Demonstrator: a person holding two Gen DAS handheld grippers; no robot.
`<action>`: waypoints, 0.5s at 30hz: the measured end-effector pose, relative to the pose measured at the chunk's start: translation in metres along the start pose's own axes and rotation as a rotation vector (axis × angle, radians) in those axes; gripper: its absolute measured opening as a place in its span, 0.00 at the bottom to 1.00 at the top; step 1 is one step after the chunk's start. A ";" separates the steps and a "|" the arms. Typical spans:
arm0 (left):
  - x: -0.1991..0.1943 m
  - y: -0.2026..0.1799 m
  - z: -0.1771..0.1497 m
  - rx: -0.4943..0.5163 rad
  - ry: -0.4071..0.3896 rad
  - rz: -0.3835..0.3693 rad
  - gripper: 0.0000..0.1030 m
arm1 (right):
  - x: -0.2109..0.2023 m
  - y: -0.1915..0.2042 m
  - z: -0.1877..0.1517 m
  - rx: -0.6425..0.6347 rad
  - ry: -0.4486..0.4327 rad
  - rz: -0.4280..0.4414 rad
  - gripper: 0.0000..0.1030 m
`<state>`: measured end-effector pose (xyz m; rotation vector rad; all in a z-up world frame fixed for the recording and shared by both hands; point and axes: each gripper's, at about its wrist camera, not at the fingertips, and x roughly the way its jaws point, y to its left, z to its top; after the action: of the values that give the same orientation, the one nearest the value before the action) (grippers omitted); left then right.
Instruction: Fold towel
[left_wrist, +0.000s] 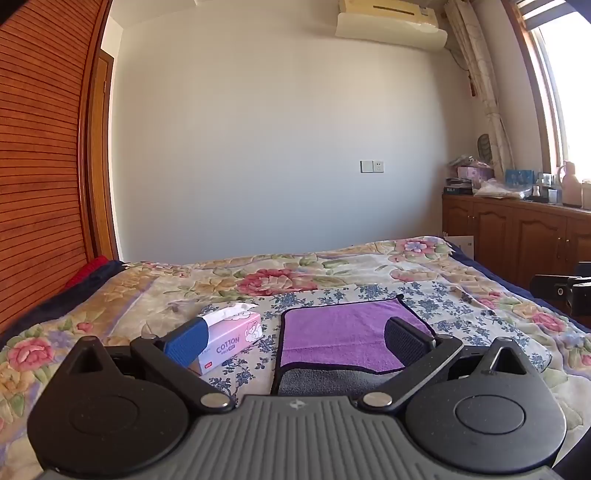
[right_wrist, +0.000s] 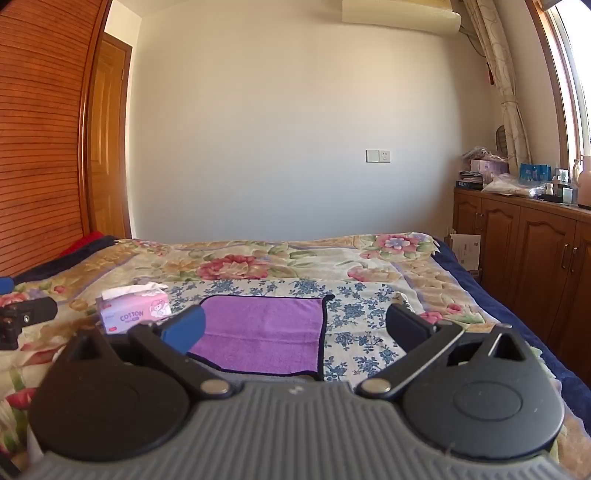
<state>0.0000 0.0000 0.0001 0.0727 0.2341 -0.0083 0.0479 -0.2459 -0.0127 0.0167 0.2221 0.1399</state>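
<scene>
A purple towel (left_wrist: 336, 339) with dark trim lies flat on the flowered bedspread; its near part shows a grey underside (left_wrist: 325, 384) folded over. It also shows in the right wrist view (right_wrist: 262, 332). My left gripper (left_wrist: 295, 341) is open, held above the towel's near edge, empty. My right gripper (right_wrist: 295, 326) is open and empty, above the towel's near right side. The left gripper's body shows at the left edge of the right wrist view (right_wrist: 22, 317), and the right gripper's body at the right edge of the left wrist view (left_wrist: 569, 291).
A pink tissue box (left_wrist: 232, 339) marked COTTON stands on the bed left of the towel, also in the right wrist view (right_wrist: 135, 312). A wooden cabinet (right_wrist: 524, 251) with clutter on top runs along the right wall. A wooden wardrobe (left_wrist: 37, 166) stands at left.
</scene>
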 end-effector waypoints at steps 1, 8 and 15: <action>0.000 0.000 0.000 -0.002 0.003 0.000 1.00 | 0.000 0.000 0.000 0.001 -0.001 0.000 1.00; 0.000 0.000 0.000 0.000 0.003 0.000 1.00 | -0.001 0.001 0.001 0.000 -0.002 0.001 1.00; 0.000 0.000 0.000 -0.001 0.004 0.000 1.00 | -0.001 0.001 0.000 0.003 -0.001 -0.001 1.00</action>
<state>0.0000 0.0001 0.0000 0.0720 0.2379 -0.0082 0.0473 -0.2451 -0.0122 0.0199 0.2216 0.1389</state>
